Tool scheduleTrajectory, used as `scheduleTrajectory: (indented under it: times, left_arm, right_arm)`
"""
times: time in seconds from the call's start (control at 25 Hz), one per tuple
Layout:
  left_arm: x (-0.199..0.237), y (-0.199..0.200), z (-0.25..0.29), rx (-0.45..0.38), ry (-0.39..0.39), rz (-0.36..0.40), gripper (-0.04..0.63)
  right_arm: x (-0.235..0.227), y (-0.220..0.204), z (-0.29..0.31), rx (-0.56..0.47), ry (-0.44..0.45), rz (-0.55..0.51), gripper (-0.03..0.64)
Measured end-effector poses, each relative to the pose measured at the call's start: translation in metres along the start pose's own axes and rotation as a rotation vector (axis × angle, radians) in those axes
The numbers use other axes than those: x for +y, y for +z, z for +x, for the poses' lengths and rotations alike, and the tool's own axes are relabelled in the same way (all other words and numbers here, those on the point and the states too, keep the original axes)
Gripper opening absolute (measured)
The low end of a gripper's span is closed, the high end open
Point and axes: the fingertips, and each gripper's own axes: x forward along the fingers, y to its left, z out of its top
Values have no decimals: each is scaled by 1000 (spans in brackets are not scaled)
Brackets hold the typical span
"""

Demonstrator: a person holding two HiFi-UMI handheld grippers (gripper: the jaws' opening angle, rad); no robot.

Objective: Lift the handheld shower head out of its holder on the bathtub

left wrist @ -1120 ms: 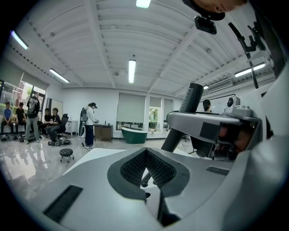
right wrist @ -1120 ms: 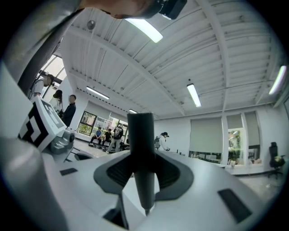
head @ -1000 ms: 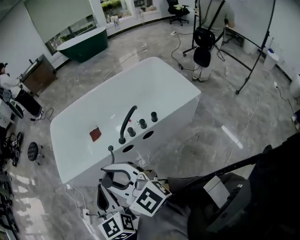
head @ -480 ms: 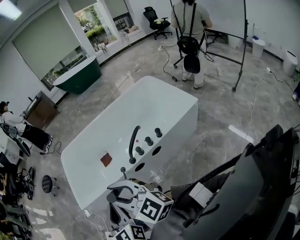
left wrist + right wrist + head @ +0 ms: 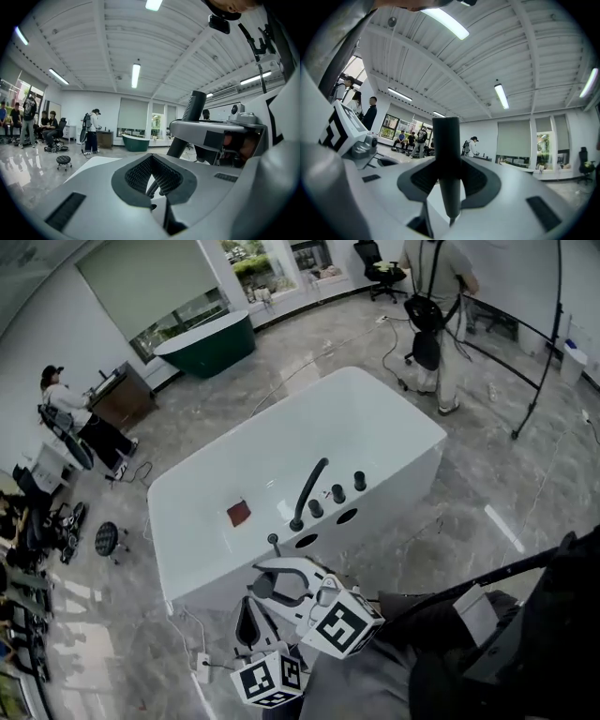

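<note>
a: where is the handheld shower head (image 5: pixel 446 140)?
b: upright between the jaws of the right gripper (image 5: pixel 450 161), which is clamped on its dark shaft. in the head view it stands at the near-left end of the row of fittings on the near rim of the white bathtub (image 5: pixel 319 418). the gripper hides its foot, so whether it is clear of the holder can't be told.
a: so which way does it need to go?
b: straight up along its own axis, most likely. the curved spout (image 5: pixel 309 486) is just beside it to the far right, then three knobs (image 5: pixel 337 493). nothing hangs overhead.
a: and the left gripper (image 5: pixel 150 158)?
b: pinched together on nothing, just beside the right one, to its left and nearer the person. a thin tail under the shaft looks like hose, which could drag.
</note>
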Motion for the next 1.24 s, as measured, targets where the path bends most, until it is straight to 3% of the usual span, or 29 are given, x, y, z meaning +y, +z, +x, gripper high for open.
scheduleTrajectory:
  times: [0.12, 0.24, 0.52, 0.84, 1.24]
  left_arm:
    - [71, 27, -20, 11, 34, -6, 3]
    - [115, 21, -22, 16, 55, -4, 3]
    - [127, -17, -21, 23, 101, 7, 3]
    - [143, -21, -19, 29, 139, 10, 3]
    - [134, -24, -16, 40, 140, 11, 3]
  right_arm:
    - [40, 34, 60, -18, 38, -32, 137]
    - [65, 27, 98, -14, 69, -38, 137]
    - [74, -13, 104, -10, 74, 66, 137]
    - [79, -21, 122, -8, 112, 81, 137]
    - [72, -23, 116, -9, 117, 83, 137]
